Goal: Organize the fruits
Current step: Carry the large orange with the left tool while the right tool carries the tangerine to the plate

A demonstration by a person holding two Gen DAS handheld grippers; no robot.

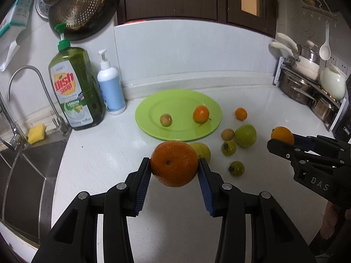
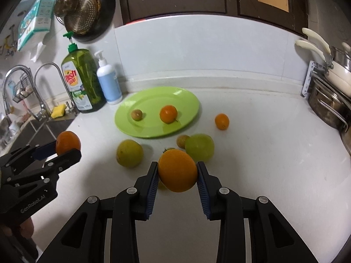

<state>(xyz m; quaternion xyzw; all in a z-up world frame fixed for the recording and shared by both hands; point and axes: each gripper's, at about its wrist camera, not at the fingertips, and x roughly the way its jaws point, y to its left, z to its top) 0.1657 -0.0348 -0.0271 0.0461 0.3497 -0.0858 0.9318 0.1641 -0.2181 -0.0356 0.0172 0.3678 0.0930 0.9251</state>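
Observation:
My left gripper (image 1: 174,164) is shut on a rough-skinned orange (image 1: 174,163), held above the white counter just in front of the green plate (image 1: 153,129). My right gripper (image 2: 177,171) is shut on a smooth orange (image 2: 177,169), also above the counter; it shows at the right of the left wrist view (image 1: 282,134). The plate (image 2: 131,131) holds a small brownish fruit (image 1: 165,119) and a small orange fruit (image 1: 200,114). Loose on the counter lie a small orange fruit (image 1: 240,114), a green fruit (image 1: 245,135), a yellow-green fruit (image 2: 129,153) and small green fruits (image 1: 236,168).
A dish soap bottle (image 1: 76,87) and a white pump bottle (image 1: 111,85) stand left of the plate. A sink (image 1: 28,175) with a tap (image 1: 33,92) and yellow sponge (image 1: 36,133) is at the left. Pots on a rack (image 1: 307,83) stand at the right.

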